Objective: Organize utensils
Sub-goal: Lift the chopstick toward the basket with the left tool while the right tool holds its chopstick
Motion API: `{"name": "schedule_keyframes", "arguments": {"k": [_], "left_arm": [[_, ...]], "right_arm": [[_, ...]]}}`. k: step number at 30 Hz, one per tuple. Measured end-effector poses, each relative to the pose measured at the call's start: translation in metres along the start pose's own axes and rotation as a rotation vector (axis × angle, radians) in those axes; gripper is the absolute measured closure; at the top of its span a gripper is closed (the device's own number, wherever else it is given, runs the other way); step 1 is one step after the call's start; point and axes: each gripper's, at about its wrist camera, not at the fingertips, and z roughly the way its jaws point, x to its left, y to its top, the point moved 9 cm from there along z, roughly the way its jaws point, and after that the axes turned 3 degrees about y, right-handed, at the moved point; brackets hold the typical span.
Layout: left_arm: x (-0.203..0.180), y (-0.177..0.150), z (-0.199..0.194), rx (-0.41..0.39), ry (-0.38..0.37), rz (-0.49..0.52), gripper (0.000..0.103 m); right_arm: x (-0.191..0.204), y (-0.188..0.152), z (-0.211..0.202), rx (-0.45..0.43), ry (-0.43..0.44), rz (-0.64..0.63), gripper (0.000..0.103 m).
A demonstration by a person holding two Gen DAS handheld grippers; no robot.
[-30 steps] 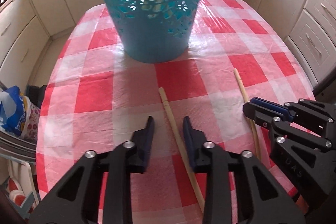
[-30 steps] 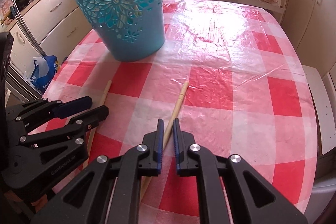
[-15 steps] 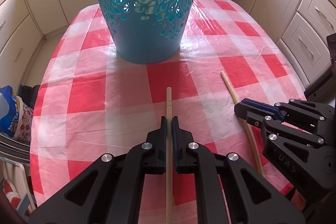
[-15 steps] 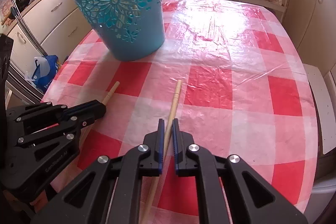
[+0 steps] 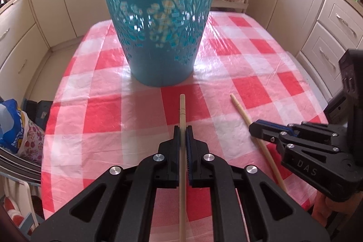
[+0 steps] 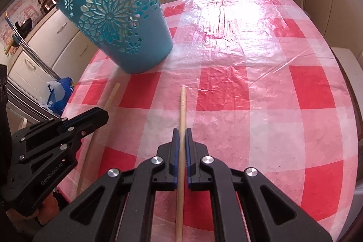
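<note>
Left wrist view: right claw (image 5: 257,129) reads "DAS".

Both clamped tight — left hand-held gripper (image 5: 182,130), right hand-held gripper (image 6: 182,133).

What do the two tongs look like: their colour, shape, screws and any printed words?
Both the left tongs and the right tongs are matte black plastic, with triangular cut-out linkage arms, round silver screws at the joints and ribbed blue pads inside the fingertips. Seen from the side, the right tongs show the letters "DAS", and the left tongs show "GenRobot.AI". No cables or sleeves are visible.
</note>
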Motion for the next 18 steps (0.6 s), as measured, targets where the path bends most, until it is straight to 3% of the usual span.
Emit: {"name": "schedule_keyframes", "arguments": {"k": [10, 18], "left_arm": [[0.009, 0.039, -0.05, -0.227, -0.049, -0.072, 0.098], [0.029, 0.075, -0.127, -0.531, -0.081, -0.155, 0.098]], "right_arm": [[0.004, 0.016, -0.025, -0.113, 0.11, 0.072, 0.097], [0.014, 0.04, -0.065, -0.296, 0.184, 0.077, 0.097]]}}
